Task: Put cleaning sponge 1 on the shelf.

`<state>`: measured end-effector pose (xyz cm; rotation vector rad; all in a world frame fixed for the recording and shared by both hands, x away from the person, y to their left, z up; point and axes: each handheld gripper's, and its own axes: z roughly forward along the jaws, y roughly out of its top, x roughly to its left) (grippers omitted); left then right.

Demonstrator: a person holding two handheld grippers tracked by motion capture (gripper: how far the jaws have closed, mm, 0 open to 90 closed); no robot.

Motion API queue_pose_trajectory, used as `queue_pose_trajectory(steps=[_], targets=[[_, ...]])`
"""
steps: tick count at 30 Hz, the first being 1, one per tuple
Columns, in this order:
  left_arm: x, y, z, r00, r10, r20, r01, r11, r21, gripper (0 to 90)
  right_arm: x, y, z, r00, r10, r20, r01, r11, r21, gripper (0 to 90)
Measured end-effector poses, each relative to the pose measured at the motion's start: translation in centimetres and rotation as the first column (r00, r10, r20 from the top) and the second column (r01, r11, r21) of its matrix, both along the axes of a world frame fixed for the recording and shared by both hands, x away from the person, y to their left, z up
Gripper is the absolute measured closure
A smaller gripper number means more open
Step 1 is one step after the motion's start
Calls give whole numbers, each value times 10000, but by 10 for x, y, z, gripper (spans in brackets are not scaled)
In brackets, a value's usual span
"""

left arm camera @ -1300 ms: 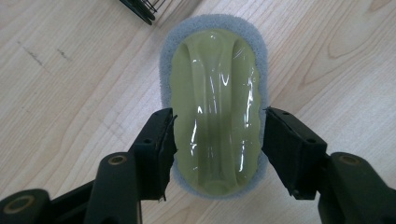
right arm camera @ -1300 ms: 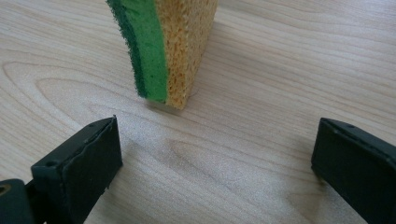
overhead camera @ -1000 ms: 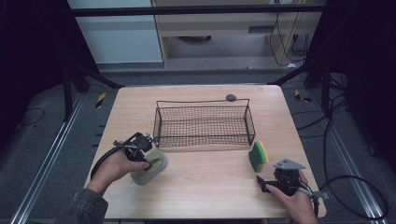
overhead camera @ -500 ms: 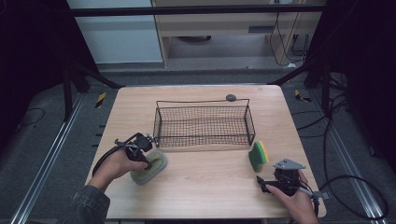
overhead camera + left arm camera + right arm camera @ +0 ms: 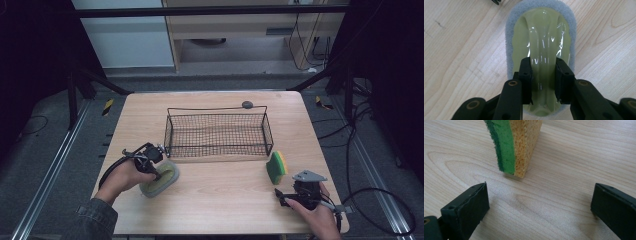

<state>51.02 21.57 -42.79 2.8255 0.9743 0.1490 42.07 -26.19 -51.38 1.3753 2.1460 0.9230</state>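
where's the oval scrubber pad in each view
High view: the oval scrubber pad lies front left on the table, under the left gripper, near the wire basket.
Left gripper view: centre, its raised handle clamped between the jaws.
Right gripper view: not in it.
Shared landmark: the wooden tabletop.

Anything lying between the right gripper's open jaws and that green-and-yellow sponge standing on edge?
Nothing: in the right gripper view, only bare wooden table lies between the right gripper and the sponge. The high view shows the same short bare stretch.
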Motion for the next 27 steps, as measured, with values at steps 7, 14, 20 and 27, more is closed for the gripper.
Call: queue_pose_trajectory(steps=[7,14,20,27], targets=[[-9,-3,20,9971,-603,459,609,9981,-111,705,0,0,0,10000,-3,-12,3,10000,10,19],[-21,-7,37,9855,-1344,1032,1376,9902,-246,705,0,0,0,10000,43,-12,-43,10000,0,19],[-25,-5,43,9771,-1596,1408,1637,9864,-179,706,1,-1,0,9999,126,-8,-126,9999,5,19],[-23,-6,60,9639,-2061,1683,2156,9757,-399,706,0,0,0,10000,44,-16,-44,10000,0,18]])
